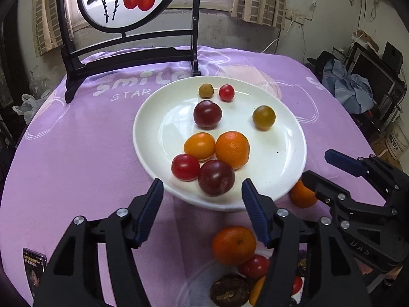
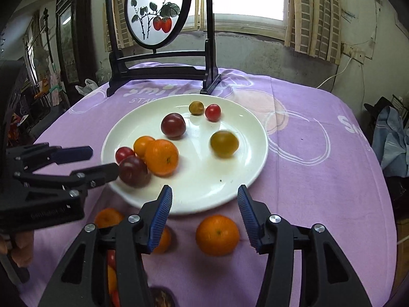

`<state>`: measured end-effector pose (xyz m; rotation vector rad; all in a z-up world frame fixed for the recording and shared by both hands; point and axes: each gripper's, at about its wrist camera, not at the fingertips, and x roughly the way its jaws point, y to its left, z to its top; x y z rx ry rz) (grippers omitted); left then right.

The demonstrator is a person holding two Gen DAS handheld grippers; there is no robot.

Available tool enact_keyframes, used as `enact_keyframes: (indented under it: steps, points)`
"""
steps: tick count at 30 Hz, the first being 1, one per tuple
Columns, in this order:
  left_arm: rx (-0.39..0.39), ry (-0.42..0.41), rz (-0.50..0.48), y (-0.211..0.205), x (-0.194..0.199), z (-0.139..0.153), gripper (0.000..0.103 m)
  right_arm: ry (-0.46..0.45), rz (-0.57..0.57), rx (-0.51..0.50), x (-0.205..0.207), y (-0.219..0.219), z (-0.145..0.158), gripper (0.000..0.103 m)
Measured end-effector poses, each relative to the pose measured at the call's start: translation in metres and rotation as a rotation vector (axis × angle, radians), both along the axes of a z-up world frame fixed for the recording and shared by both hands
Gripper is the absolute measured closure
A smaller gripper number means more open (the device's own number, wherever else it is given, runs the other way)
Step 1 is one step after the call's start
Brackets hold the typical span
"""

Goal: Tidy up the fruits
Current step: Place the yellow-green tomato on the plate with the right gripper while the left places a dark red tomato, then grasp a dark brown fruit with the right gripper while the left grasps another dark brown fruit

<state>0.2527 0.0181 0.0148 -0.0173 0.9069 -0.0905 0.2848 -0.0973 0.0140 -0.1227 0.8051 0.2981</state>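
Item 1, holding state. The left hand-held gripper (image 1: 202, 192) stands released, its jaws apart with nothing between them, poised over the near rim of the white plate (image 1: 153, 117). The right hand-held gripper (image 2: 203, 199) is likewise released and empty, at the plate's 6 o'clock edge in its own view.

Item 2, fruit already on the plate. Eight pieces are counted: a mandarin orange (image 1: 232, 149) near the centre, an orange tomato (image 1: 200, 145) touching it at 9 o'clock, a red tomato (image 1: 185, 167) and a dark purple tomato (image 1: 216, 177) at the near rim, a second purple tomato (image 1: 207, 114), an olive-green tomato (image 1: 263, 117) apart at 3 o'clock, and a small green (image 1: 206, 90) and a small red cherry tomato (image 1: 226, 92) at 12 o'clock.

Item 3, fruit outstanding. On the purple-clothed surface (image 2: 319, 179), just off the plate's near edge, lies a loose mandarin (image 2: 217, 234), directly below the right jaws. Two further mandarins lie nearby, partly hidden by the grippers. A clear container (image 1: 199, 281) at the bottom of the left view holds more fruit, including a dark brown piece that cannot be identified.

Item 4, assessment. The task appears roughly half complete.
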Motion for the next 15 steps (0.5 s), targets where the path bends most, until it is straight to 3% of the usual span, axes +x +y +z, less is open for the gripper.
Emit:
enact_keyframes:
  steps: [15]
  points:
    - [0.012,-0.03,-0.027,0.003,-0.087,0.001,0.023,0.047,0.068,0.001,-0.095,-0.008,-0.008,0.048]
